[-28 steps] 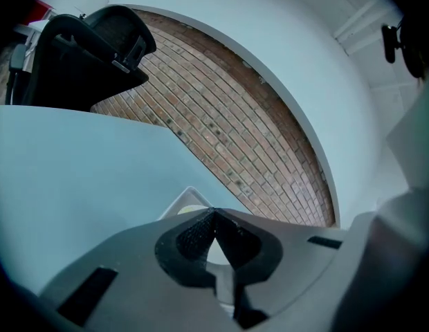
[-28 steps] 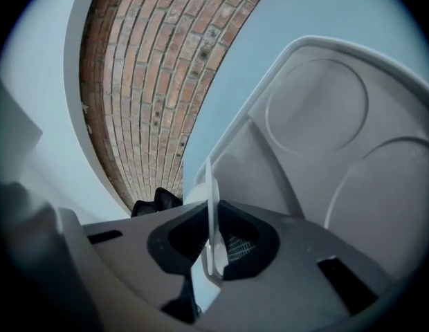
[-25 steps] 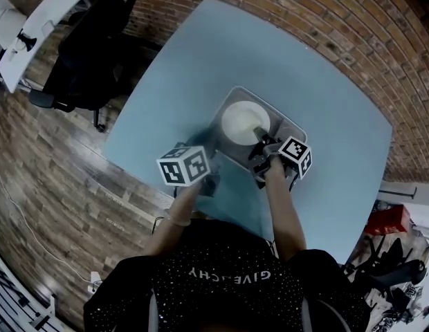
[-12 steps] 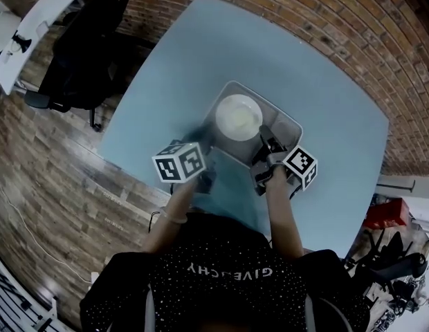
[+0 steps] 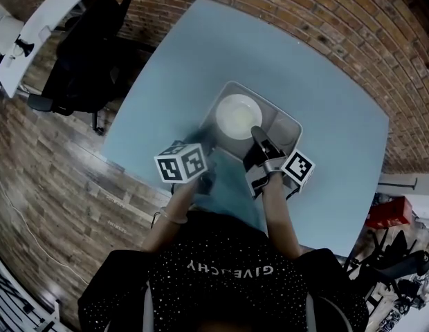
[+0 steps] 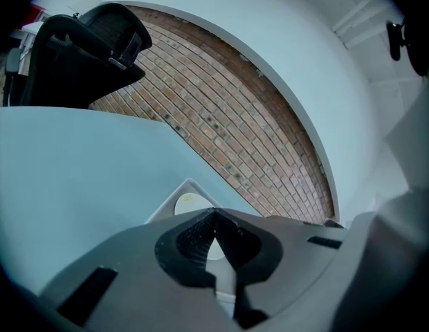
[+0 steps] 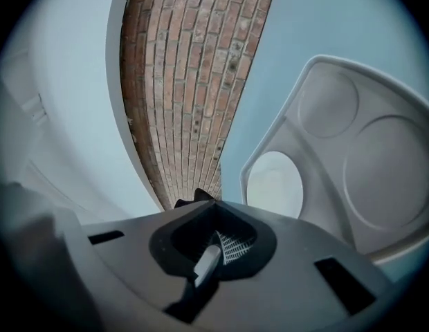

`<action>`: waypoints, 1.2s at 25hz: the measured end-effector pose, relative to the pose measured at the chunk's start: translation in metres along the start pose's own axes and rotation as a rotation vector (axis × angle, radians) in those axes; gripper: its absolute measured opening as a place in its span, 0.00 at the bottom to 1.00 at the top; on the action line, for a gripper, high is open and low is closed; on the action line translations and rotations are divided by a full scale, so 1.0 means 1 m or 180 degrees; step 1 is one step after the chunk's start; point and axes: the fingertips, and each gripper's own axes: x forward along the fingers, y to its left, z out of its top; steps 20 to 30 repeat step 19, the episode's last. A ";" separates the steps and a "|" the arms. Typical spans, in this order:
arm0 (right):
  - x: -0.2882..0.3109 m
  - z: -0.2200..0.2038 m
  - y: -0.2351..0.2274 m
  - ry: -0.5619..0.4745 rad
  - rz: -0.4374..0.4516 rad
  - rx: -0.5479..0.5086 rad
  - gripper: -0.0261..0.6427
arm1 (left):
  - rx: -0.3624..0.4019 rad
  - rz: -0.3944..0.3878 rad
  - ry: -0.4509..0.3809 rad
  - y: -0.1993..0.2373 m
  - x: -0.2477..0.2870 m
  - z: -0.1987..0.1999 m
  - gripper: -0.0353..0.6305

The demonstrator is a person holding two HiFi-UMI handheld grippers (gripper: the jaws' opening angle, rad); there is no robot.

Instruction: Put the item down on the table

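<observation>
A thin grey-white utensil (image 5: 258,138), like a spoon handle, sticks out of my right gripper (image 5: 263,155), which is shut on it just beside the near edge of the grey tray (image 5: 288,127). In the right gripper view the handle (image 7: 207,261) lies pinched between the jaws of that gripper (image 7: 213,246). A white bowl (image 5: 239,116) sits in the tray's left compartment; it also shows as the bowl (image 7: 273,185) in the compartmented tray (image 7: 380,178). My left gripper (image 5: 207,180) hovers over the blue table (image 5: 304,68) left of the tray, and this gripper (image 6: 214,218) is shut on nothing.
A black office chair (image 5: 90,47) and a white desk (image 5: 28,26) stand beyond the table's left corner on the wood floor. A brick wall runs along the far side. A red object (image 5: 391,216) lies by the right edge. The table's near edge is close to my body.
My right gripper has drawn back from the bowl towards me, bringing the utensil out and tilting it up. The left gripper has hardly moved.
</observation>
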 end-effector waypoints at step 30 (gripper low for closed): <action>-0.015 -0.023 -0.002 0.0058 -0.0099 -0.0220 0.06 | 0.0061 -0.0010 0.0013 -0.006 -0.010 -0.005 0.07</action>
